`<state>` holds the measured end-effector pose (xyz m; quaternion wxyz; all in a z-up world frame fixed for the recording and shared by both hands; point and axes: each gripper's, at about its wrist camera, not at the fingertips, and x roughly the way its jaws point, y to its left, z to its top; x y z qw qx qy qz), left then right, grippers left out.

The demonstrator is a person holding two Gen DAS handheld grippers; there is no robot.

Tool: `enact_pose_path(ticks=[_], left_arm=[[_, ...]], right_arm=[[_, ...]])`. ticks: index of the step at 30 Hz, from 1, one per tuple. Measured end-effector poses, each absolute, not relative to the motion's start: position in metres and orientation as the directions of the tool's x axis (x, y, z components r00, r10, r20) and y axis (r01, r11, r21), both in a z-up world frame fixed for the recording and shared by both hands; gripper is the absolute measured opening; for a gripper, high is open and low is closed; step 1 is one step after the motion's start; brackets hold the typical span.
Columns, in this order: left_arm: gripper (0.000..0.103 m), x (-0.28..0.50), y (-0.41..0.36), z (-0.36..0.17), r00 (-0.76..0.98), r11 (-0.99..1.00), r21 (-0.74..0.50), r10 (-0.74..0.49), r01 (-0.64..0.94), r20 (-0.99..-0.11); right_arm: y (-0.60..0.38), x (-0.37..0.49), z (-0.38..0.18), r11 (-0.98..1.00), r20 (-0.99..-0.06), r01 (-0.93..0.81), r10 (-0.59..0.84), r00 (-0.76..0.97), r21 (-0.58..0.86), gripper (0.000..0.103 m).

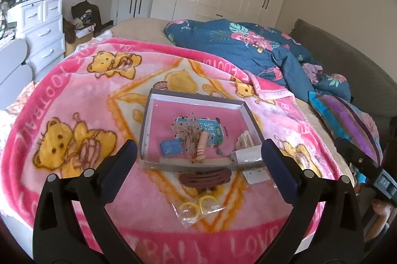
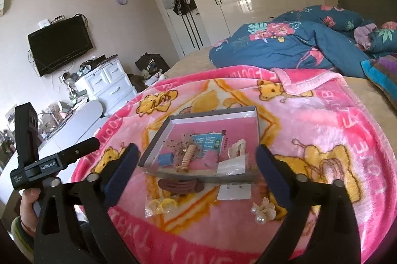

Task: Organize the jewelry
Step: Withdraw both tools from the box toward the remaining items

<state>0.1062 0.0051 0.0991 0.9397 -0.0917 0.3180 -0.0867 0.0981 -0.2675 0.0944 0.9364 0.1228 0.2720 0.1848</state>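
Both tools are wide open and holding nothing right now. The left tool (image 1: 198, 154) and right tool (image 2: 196, 159) hang above the near edge of the box (image 1: 148, 115), which sits on the pink blanket (image 1: 74, 90) on the bed.

Already in the box: a blue card (image 1: 213, 130), a frilly scrunchie (image 1: 189, 137), a beige spiral tie (image 1: 201, 147), a small blue piece (image 1: 170, 148), a cream claw clip (image 1: 244, 141) and a clear packet (image 1: 245, 156).

Still outside: a brown clip (image 1: 204, 178) touching the box's near wall, a white earring card (image 1: 255, 175), yellow rings in a clear bag (image 1: 198, 208), and a pearl flower clip (image 2: 264, 213) that only the right view shows.

What I'd worry about:
- The blanket is soft and fuzzy, so closing on the flat earring card could pinch fabric instead, or drag the whole blanket.
- The brown clip is jammed against the box. Going for it will probably shove the box, and on a squishy bed it looks tilted enough already to spill stuff.
- The bag looks slippery. Grab a corner and the rings could slide out.
- The pearl clip sits right by the right tool's finger (image 2: 275, 179), easy to knock away.
- Both tools aim at the same spot, so they might bump.
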Motion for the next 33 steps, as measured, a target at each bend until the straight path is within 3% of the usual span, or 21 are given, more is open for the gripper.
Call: enact_pose_path(ticks=[18, 33], left_arm=[[0.094, 0.078, 0.020, 0.081, 0.768, 0.975, -0.211, -0.191, 0.075, -0.611], [0.094, 0.065, 0.017, 0.052, 0.728, 0.983, -0.162, -0.172, 0.085, -0.663]], right_arm=[[-0.254, 0.073, 0.079, 0.896, -0.503, -0.309, 0.437, 0.745, 0.320, 0.096], [-0.246, 0.059, 0.038, 0.899, -0.592, -0.303, 0.436, 0.678, 0.315, 0.096]])
